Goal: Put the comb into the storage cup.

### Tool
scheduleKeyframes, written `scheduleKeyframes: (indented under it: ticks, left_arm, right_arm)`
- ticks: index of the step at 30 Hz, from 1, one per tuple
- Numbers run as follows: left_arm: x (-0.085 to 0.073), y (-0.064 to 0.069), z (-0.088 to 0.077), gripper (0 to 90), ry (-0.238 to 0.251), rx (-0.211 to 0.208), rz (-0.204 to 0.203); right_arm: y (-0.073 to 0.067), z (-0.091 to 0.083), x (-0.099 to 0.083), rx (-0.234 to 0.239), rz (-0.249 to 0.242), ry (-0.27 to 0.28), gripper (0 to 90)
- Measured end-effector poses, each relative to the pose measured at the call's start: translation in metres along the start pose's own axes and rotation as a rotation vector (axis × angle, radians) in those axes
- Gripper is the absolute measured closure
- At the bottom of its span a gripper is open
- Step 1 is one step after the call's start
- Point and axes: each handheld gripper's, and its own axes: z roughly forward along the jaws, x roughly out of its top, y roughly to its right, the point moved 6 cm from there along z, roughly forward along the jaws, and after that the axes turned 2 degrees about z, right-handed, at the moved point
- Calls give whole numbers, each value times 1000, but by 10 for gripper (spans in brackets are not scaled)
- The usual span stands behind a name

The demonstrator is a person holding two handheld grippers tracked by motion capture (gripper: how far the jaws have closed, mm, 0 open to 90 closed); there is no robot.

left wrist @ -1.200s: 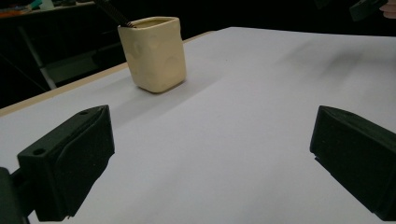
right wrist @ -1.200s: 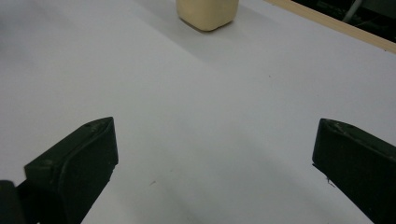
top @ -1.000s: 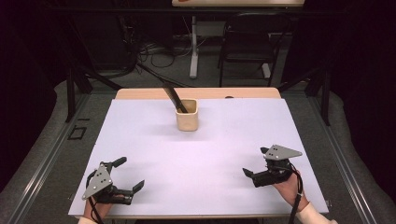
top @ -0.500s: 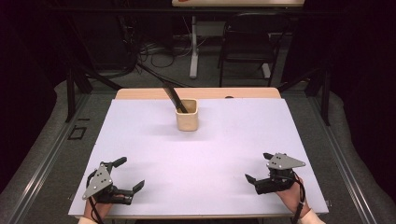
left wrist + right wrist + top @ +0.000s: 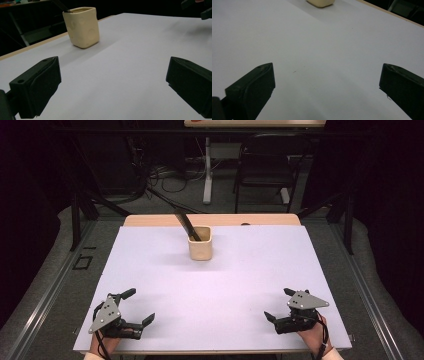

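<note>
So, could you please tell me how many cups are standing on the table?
1. The cream cup stands toward the far middle of the white table, with a dark utensil leaning out of it. Nothing on the table could hide another.

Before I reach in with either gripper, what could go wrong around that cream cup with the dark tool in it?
1. The cup stands free on the white table cover, so a push from one side could tip or slide it.
2. The dark tool leans out over the cup's far-left rim; catching it could lever the cup over.
3. The left gripper and right gripper sit open at the near edge, so aim may drift over the reach.
</note>
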Motion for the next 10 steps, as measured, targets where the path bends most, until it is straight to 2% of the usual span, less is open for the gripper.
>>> scheduleKeyframes:
  ticks: [10]
  left_arm:
    - [0,0,1,0,-5,0,2]
  right_arm:
    - [-2,-3,1,-6,-25,12,0]
